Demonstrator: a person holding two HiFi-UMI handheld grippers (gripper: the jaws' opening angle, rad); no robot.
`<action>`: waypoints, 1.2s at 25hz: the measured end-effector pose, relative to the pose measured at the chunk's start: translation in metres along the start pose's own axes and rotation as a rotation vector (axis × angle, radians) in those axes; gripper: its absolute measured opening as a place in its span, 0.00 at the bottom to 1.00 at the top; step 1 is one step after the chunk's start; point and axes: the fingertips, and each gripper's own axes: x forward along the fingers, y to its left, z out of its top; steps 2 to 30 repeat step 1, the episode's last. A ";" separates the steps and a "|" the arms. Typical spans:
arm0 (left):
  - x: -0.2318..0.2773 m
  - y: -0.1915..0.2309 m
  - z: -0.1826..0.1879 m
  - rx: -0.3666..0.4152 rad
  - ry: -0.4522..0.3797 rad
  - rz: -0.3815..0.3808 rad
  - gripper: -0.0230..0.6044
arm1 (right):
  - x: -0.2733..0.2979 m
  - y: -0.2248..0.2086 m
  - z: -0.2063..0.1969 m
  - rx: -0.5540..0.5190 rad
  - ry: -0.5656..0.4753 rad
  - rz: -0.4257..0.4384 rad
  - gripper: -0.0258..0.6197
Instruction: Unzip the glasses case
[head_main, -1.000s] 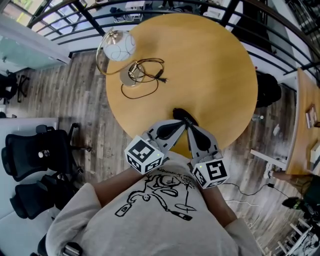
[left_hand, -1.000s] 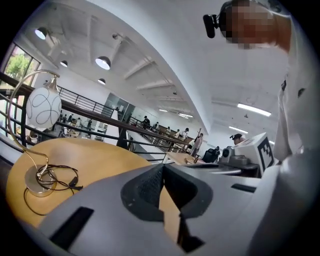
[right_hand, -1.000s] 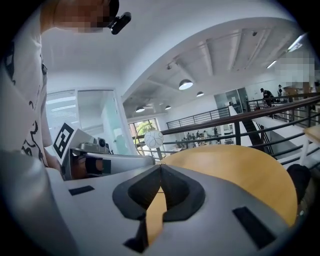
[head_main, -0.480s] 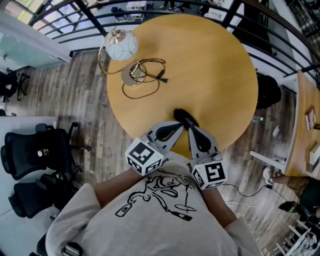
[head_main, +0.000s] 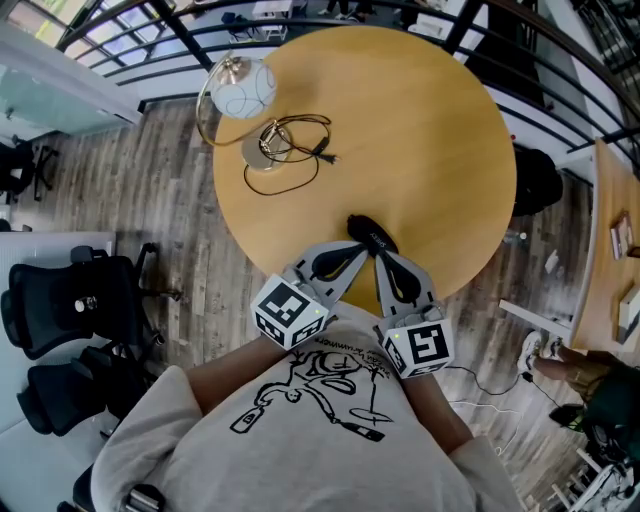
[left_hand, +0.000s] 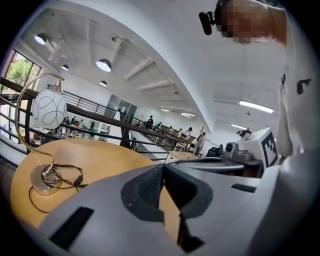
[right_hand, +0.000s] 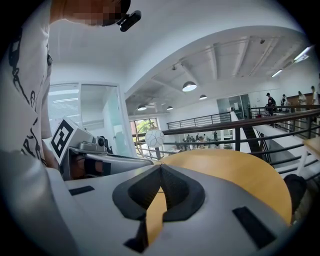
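A black oblong glasses case (head_main: 371, 234) lies on the round wooden table (head_main: 430, 120), close to its near edge. In the head view my left gripper (head_main: 362, 247) and right gripper (head_main: 379, 253) point inward and their tips meet at the case's near end. Whether they touch it I cannot tell. Both are shut with nothing visible between the jaws. The left gripper view shows its closed jaws (left_hand: 162, 167) over bare tabletop, with the right gripper's marker cube (left_hand: 260, 147) beside it. In the right gripper view the jaws (right_hand: 160, 169) are also closed. The case is hidden in both gripper views.
A desk lamp with a white globe (head_main: 241, 90) and round base (head_main: 260, 153) stands at the table's far left, with a looped black cable (head_main: 305, 150) beside it. Black office chairs (head_main: 70, 310) stand on the floor at left. A railing (head_main: 300, 20) runs behind the table.
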 end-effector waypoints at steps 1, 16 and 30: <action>0.000 0.001 0.000 -0.003 0.001 0.002 0.05 | 0.000 0.000 0.000 0.000 0.001 0.000 0.07; 0.000 0.001 0.000 -0.003 0.001 0.002 0.05 | 0.000 0.000 0.000 0.000 0.001 0.000 0.07; 0.000 0.001 0.000 -0.003 0.001 0.002 0.05 | 0.000 0.000 0.000 0.000 0.001 0.000 0.07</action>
